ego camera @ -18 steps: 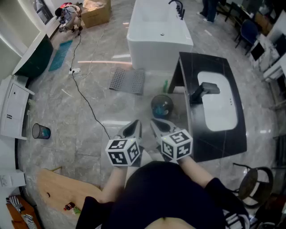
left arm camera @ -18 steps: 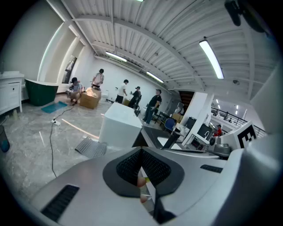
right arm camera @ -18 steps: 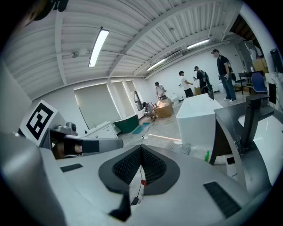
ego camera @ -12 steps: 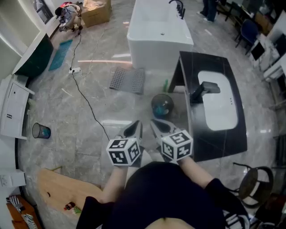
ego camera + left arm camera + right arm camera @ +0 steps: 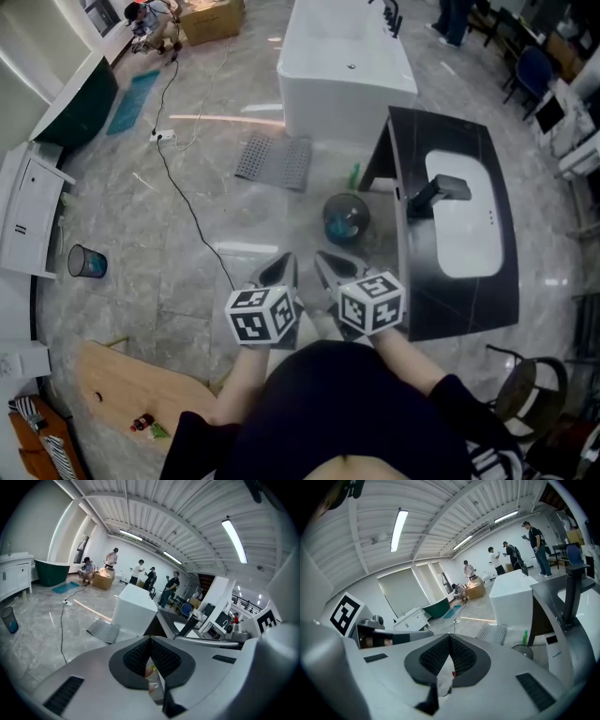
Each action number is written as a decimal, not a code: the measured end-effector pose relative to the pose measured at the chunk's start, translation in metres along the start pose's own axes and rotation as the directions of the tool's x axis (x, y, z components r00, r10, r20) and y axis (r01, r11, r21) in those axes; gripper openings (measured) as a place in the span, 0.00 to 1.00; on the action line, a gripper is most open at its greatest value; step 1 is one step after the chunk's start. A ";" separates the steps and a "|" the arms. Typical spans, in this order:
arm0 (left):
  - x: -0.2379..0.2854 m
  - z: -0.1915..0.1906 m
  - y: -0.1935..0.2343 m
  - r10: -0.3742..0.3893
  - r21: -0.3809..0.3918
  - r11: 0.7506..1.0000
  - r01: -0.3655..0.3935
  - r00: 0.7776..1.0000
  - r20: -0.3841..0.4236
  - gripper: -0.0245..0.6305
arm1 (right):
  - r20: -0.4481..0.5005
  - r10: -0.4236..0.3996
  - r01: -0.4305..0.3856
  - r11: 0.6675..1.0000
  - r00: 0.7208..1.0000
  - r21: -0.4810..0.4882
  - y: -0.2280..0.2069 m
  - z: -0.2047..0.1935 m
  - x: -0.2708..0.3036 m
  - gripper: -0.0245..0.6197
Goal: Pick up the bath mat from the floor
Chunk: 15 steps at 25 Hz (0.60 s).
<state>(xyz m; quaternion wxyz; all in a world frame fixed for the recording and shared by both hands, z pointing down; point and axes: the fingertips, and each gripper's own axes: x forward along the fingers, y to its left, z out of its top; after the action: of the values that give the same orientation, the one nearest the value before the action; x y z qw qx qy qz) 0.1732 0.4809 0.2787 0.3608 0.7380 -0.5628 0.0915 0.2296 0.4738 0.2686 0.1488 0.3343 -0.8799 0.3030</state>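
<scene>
A person in a dark top point(image 5: 337, 412) stands on a glossy grey marble floor point(image 5: 178, 281) in a large bathroom showroom; a pale wooden board point(image 5: 131, 382) lies on the floor at the near left. The left gripper point(image 5: 278, 269) and the right gripper point(image 5: 335, 265) are held low, side by side; each has its jaws pressed together with nothing between them. Just beyond them stands a round bin point(image 5: 346, 217); to the right is a black vanity surface point(image 5: 487, 300) with a white sink point(image 5: 466, 230) and a black tap point(image 5: 436, 195). A black cable point(image 5: 187, 211) trails away across the floor; a small blue bin point(image 5: 86, 262) sits at the left.

Further on, well apart from both grippers, the grey perforated bath mat point(image 5: 274, 160) lies flat on the floor; its long axis runs left to right, parallel to the near end of the white bathtub point(image 5: 347, 66) just behind it. Farthest off are a dark green bathtub point(image 5: 80, 108), a teal mat point(image 5: 138, 91) and a cardboard box point(image 5: 211, 17).
</scene>
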 end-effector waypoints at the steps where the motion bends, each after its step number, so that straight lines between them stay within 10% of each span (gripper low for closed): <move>1: 0.001 0.000 0.002 0.005 -0.004 1.000 -0.005 1.000 -0.001 0.02 | -0.008 -0.005 0.005 1.000 1.000 -0.001 -0.001 -0.001 0.002 0.06; 15: 0.032 0.016 0.039 0.003 -0.077 0.997 -0.007 0.999 -0.049 0.02 | -0.080 -0.019 0.019 1.000 0.997 -0.009 -0.007 0.017 0.053 0.06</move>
<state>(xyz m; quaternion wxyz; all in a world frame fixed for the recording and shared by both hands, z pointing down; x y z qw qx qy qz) 0.1448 0.4425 0.3014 0.4027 0.7195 -0.5588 0.0886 0.1945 0.4324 0.2838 0.1881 0.3297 -0.8713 0.3112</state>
